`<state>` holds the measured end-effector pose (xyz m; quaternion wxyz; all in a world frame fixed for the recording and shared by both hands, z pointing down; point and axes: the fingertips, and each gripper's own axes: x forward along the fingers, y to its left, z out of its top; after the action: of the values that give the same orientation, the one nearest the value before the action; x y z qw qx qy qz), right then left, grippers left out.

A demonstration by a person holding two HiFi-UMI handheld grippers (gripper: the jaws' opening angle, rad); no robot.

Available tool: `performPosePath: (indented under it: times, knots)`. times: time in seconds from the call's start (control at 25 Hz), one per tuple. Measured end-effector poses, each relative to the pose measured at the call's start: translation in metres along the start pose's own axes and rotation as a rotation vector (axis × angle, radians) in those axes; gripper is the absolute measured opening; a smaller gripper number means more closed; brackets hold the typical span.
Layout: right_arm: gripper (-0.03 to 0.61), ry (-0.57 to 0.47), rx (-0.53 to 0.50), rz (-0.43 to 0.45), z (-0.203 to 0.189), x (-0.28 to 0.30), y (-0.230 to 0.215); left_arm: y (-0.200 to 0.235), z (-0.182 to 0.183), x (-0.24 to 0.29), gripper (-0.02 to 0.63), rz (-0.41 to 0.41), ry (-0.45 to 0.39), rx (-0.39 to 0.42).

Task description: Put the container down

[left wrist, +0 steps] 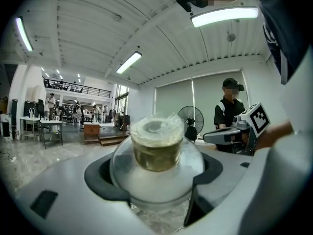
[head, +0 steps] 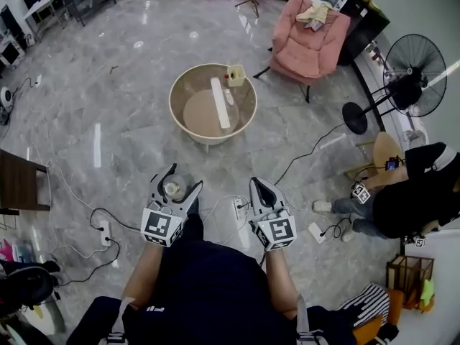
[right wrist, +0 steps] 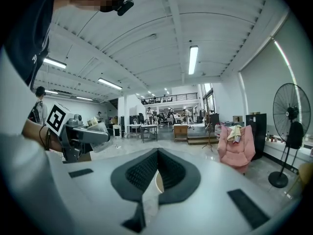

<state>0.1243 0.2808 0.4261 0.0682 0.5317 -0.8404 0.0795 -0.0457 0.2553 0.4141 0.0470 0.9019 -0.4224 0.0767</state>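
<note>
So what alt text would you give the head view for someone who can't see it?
Seen from above, a person's left gripper clamps a clear container while the right gripper is shut and empty; a round table and pink armchair stand ahead.

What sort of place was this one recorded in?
Likely a big open-plan workshop or studio hall: polished stone floor strewn with cables, work tables and a railed mezzanine, a pedestal fan and pink armchair.

The right gripper (right wrist: pixel 157 155) fills the lower centre, its jaws pressed together on nothing. At mid-left, the left gripper (right wrist: pixel 103 134) grips a clear container (right wrist: pixel 99 127). A pink armchair (right wrist: pixel 235 148) and a standing fan (right wrist: pixel 288 131) sit at right.
</note>
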Motion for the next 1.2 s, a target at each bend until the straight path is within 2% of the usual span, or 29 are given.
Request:
performPosePath:
  times: [0.24,0.76,1.0,1.2]
  knots:
    - [0.028,0.01,0.003,-0.019,0.014,0.047,-0.014,0.038,0.009,0.031,0.339,-0.02,0.007,0.002]
    - [0.028,0.031,0.001,-0.068,0.026,0.144,-0.015,0.13,0.015,0.08,0.339,-0.075,0.009,0.006]
    - [0.028,0.003,0.024,-0.097,0.039,0.175,-0.012,0.157,0.017,0.09,0.339,-0.117,0.024,0.033]
    - [0.028,0.011,0.01,-0.083,0.043,0.187,-0.005,0.167,0.023,0.091,0.339,-0.109,0.007,0.027]
